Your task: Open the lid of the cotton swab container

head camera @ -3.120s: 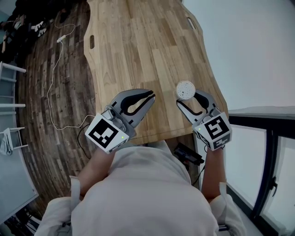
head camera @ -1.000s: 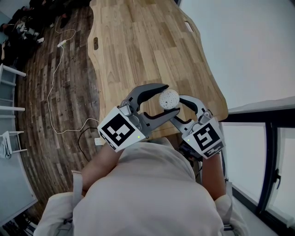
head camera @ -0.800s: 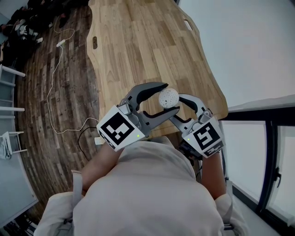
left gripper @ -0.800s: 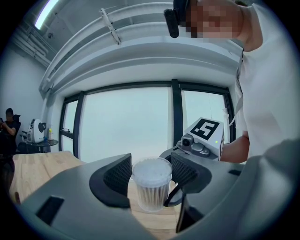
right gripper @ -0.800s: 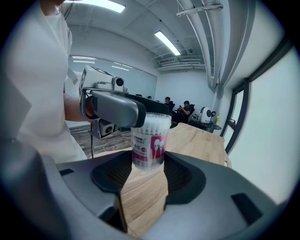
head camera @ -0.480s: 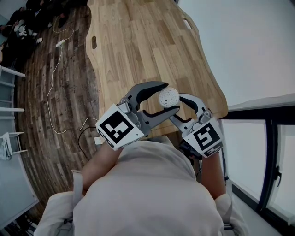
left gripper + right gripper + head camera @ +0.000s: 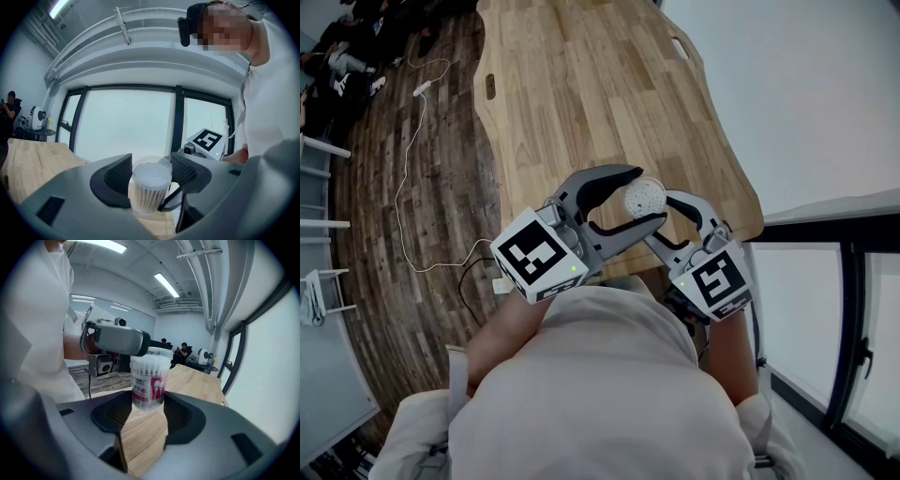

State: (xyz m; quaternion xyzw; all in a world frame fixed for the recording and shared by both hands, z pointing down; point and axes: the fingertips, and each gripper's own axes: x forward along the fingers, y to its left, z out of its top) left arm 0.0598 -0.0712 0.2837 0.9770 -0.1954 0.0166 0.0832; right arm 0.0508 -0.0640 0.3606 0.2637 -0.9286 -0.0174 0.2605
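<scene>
My two hands are drawn in close to my body at the near end of the wooden surface (image 7: 581, 94), with the claws angled toward each other and meeting on one object. My right claw (image 7: 149, 404) comes in low. Its jaws stand wide and are closed on the lower body of the cotton swab container (image 7: 149, 380), one pad on each side. My left claw (image 7: 652, 196) reaches across higher up, its jaws just as wide, with the pads lying against both sides of the lid (image 7: 151, 168). The container is clear with a pink label. It stands upright between the claws over the near end of the surface, and I cannot tell whether its base touches the wood. It is packed with cotton swabs standing on end, and the lid is still on.
</scene>
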